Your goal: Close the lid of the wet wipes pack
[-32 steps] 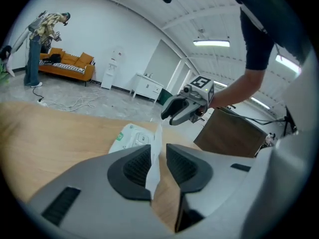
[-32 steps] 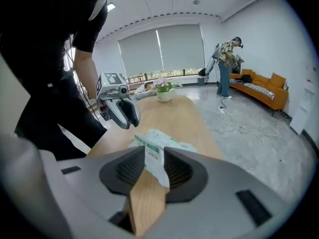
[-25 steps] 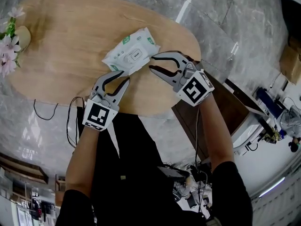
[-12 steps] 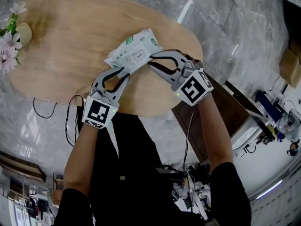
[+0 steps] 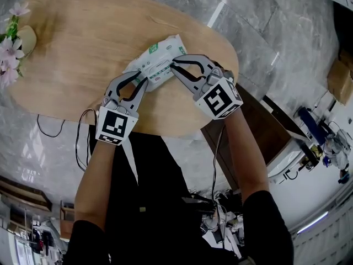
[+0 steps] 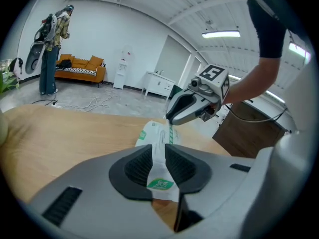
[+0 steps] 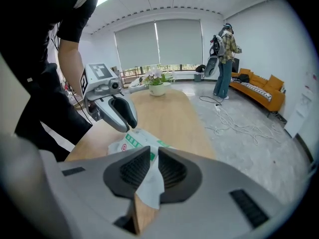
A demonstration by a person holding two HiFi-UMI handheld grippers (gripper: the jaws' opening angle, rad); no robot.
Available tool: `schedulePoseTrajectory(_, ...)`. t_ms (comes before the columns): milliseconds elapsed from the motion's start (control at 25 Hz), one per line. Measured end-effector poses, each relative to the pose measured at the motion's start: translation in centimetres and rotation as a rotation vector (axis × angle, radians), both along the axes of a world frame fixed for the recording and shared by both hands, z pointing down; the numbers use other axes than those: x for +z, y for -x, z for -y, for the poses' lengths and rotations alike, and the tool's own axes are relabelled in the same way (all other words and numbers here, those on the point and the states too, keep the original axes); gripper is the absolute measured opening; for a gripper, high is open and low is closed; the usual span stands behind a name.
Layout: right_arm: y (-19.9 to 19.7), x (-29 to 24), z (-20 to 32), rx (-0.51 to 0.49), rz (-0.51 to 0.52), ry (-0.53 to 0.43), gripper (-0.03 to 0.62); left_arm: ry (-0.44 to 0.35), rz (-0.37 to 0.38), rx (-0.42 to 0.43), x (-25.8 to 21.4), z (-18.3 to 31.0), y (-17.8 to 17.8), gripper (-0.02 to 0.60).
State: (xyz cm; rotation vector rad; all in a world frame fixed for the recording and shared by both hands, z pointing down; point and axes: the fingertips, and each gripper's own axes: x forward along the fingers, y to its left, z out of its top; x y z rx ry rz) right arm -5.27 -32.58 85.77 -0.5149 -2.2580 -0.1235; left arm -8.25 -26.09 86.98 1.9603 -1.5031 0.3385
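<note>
The wet wipes pack point(image 5: 161, 55), white with green print, lies on the oval wooden table point(image 5: 71, 48) near its front edge. My left gripper point(image 5: 144, 79) holds the pack's near left end; in the left gripper view the flat end of the pack point(image 6: 159, 138) sits pinched between the pads. My right gripper point(image 5: 173, 66) has just been closing on the pack's right end, and a white corner of the pack point(image 7: 149, 183) sits between its pads. The lid on top lies between the two sets of tips, and I cannot tell whether it lies flat.
A pot of pink flowers point(image 5: 12, 40) stands at the table's far left end. A black cable point(image 5: 52, 131) hangs below the front edge. Marble floor surrounds the table. A person point(image 6: 50, 49) stands far off by an orange sofa point(image 6: 79, 69).
Both grippers have moved forward and down onto the pack. The right jaws have narrowed onto its right end, and the left tips now reach its left end.
</note>
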Motion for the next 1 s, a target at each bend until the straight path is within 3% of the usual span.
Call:
schedulePoseTrajectory(400,0.7,1.4,0.1,0.011,-0.011,-0.099,0.060,0.078,0.061,0.012,2.0,0.3,0.4,0.092)
schedulePoseTrajectory(760,0.9,1.9,-2.1,-0.044,-0.022,-0.051,0.029,0.104,0.074,0.020,2.7,0.4,0.4,0.089)
schedulePoseTrajectory(1000,1.0,2.6,-2.4,-0.031,-0.057,-0.042,0.020,0.065,0.052,0.039,1.5,0.7,-0.4,0.089)
